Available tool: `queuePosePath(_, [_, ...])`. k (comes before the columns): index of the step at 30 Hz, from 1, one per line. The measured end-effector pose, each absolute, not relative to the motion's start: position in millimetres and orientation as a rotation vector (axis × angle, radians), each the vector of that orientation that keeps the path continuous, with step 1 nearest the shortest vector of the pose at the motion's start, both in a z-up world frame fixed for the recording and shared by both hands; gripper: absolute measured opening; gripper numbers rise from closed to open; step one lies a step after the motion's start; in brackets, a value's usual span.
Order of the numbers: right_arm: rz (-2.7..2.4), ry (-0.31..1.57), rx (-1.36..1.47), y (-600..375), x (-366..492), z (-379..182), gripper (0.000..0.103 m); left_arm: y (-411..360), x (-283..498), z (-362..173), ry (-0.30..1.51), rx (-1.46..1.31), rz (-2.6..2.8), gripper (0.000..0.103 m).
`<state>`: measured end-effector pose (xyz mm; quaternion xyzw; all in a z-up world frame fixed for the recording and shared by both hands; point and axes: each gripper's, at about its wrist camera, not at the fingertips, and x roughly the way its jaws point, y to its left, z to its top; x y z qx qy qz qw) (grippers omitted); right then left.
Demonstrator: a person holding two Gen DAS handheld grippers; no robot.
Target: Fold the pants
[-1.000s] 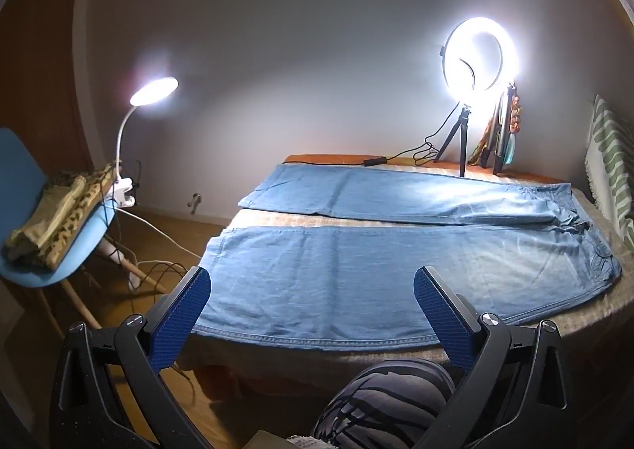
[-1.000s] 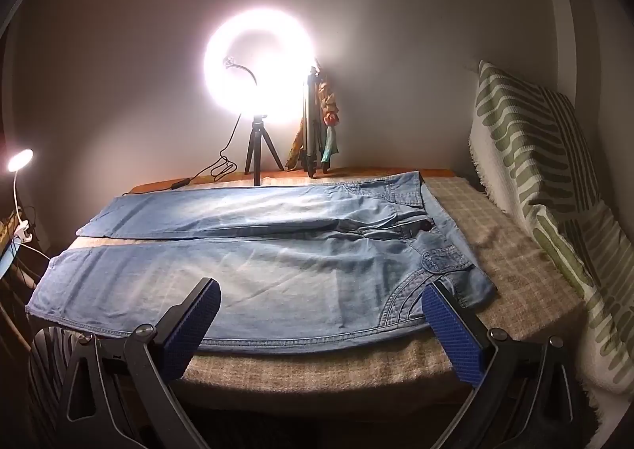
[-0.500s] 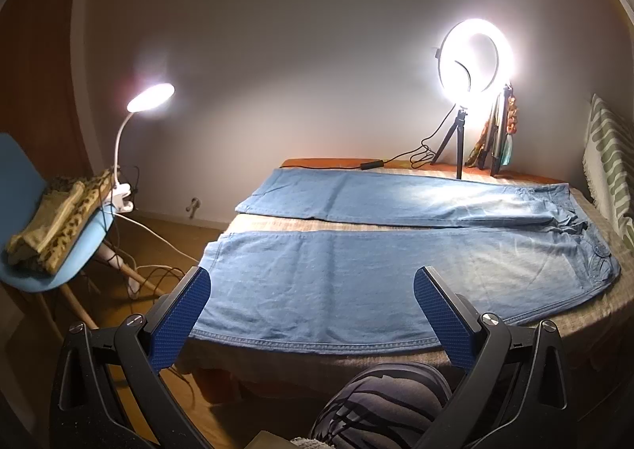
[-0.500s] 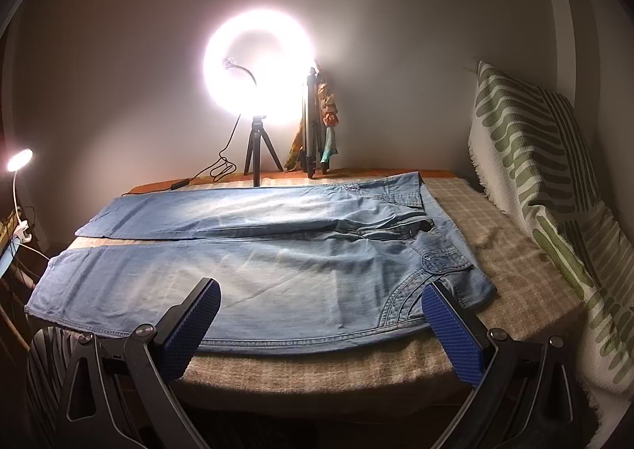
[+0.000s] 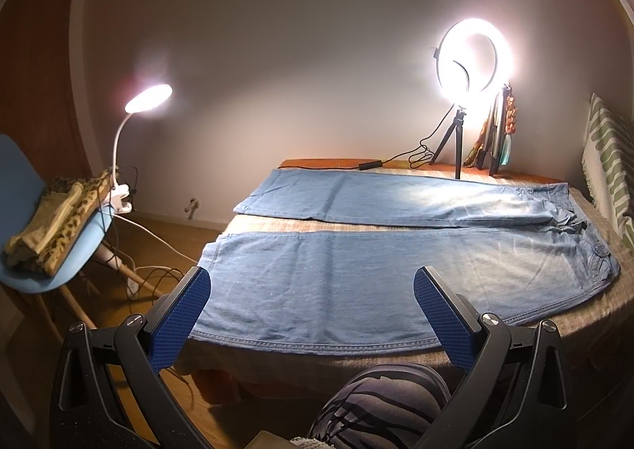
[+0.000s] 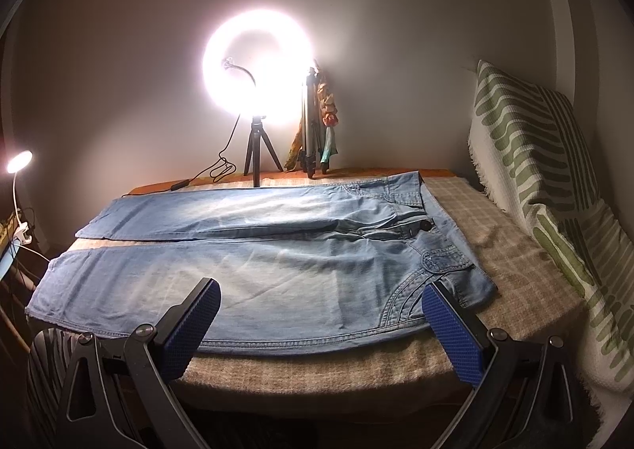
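Light blue jeans [image 5: 376, 274] lie flat on the bed, legs spread apart and pointing left, waistband at the right. They also show in the right wrist view [image 6: 277, 270]. My left gripper [image 5: 311, 282] is open and empty, above the bed's near edge by the near leg's lower part. My right gripper [image 6: 321, 292] is open and empty, over the near edge by the hip and pocket [image 6: 436, 270].
A beige checked blanket [image 6: 515, 262] covers the bed. A ring light on a tripod [image 6: 257, 64] stands at the far edge with a cable. A green striped pillow [image 6: 547, 171] leans at the right. A blue chair [image 5: 47, 251] with clothes and a clip lamp [image 5: 148, 98] stand at the left.
Both grippers have drifted slightly toward the bed. The jeans have not moved.
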<state>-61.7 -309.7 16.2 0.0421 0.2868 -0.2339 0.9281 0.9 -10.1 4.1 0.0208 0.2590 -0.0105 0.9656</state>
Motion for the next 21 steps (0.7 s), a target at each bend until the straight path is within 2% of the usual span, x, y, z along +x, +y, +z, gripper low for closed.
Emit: queuePosePath(21, [-0.476, 0.591, 0.089, -309.4, -59.4, 14.1, 0.103, -15.1, 1.6, 2.0, 0.524, 0.049, -0.03, 0.102])
